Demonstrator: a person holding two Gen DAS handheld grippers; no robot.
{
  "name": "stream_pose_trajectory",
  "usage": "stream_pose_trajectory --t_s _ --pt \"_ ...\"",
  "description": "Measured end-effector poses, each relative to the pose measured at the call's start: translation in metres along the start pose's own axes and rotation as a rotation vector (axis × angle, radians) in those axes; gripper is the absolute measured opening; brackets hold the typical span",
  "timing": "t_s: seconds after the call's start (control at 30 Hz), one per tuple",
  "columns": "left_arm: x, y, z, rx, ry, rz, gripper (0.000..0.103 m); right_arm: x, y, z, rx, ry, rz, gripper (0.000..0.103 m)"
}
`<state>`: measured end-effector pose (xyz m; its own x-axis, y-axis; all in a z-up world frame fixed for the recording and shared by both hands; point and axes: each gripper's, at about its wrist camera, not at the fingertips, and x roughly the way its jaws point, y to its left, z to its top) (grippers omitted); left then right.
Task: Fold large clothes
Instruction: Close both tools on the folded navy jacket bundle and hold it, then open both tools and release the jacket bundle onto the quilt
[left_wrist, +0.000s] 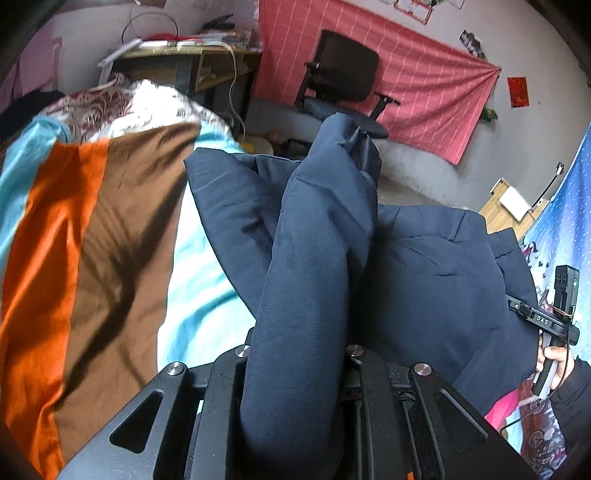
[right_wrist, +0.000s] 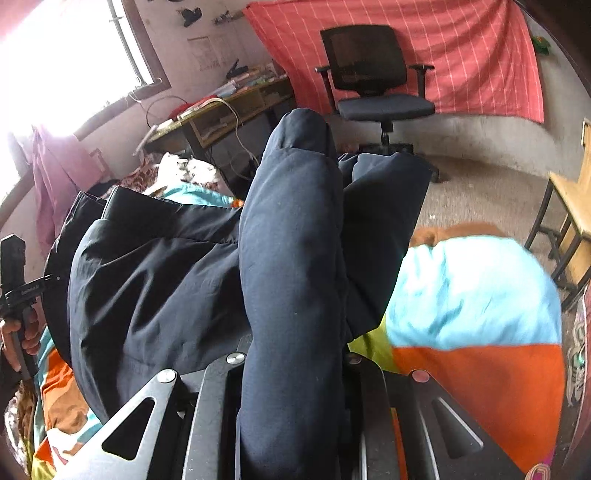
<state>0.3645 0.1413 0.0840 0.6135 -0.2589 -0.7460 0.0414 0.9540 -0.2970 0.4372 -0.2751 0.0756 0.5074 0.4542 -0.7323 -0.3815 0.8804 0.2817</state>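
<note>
Navy jacket (left_wrist: 303, 295) folds fill both grippers' closed jaws.

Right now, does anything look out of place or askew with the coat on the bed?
Nothing looks damaged or spilled. The navy padded jacket lies bunched on the striped bedspread, not flat. Each tongs grips a thick roll of it: left tongs, right tongs. That fits mid-fold, so nothing stands out.
</note>
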Motion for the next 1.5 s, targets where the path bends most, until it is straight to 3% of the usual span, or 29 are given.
stream_pose_trajectory --t_s 0.3,0.5,0.67,0.73,0.9,1.0,1.13,1.27,1.5 --pt "0.045 0.042 -0.029 -0.092 0.034 -0.051 0.015 0.044 -0.023 -0.033 0.044 0.052 -0.031 0.019" --pt "0.052 0.043 -0.036 -0.064 0.030 -0.038 0.025 0.053 -0.031 -0.037 0.027 0.068 -0.028 0.024" --pt "0.057 0.051 -0.043 -0.118 0.032 -0.029 0.041 0.059 -0.036 -0.043 0.029 0.076 -0.036 0.038" --pt "0.060 0.052 -0.045 -0.135 0.036 -0.011 0.054 0.059 -0.039 -0.044 0.035 0.076 -0.036 0.043" --pt "0.063 0.058 -0.048 -0.179 0.048 0.011 0.066 0.059 -0.044 -0.046 0.047 0.086 -0.061 0.061" --pt "0.061 0.059 -0.049 -0.191 0.037 0.044 0.079 0.058 -0.046 -0.047 0.054 0.088 -0.087 0.075" --pt "0.056 0.056 -0.051 -0.179 0.031 0.101 0.081 0.055 -0.046 -0.049 0.053 0.080 -0.135 0.090" --pt "0.054 0.050 -0.058 -0.180 0.013 0.142 0.090 0.046 -0.043 -0.050 0.038 0.036 -0.186 0.101" --pt "0.048 0.031 -0.064 -0.147 0.007 0.238 0.091 0.033 -0.030 -0.053 0.031 0.000 -0.216 0.103"
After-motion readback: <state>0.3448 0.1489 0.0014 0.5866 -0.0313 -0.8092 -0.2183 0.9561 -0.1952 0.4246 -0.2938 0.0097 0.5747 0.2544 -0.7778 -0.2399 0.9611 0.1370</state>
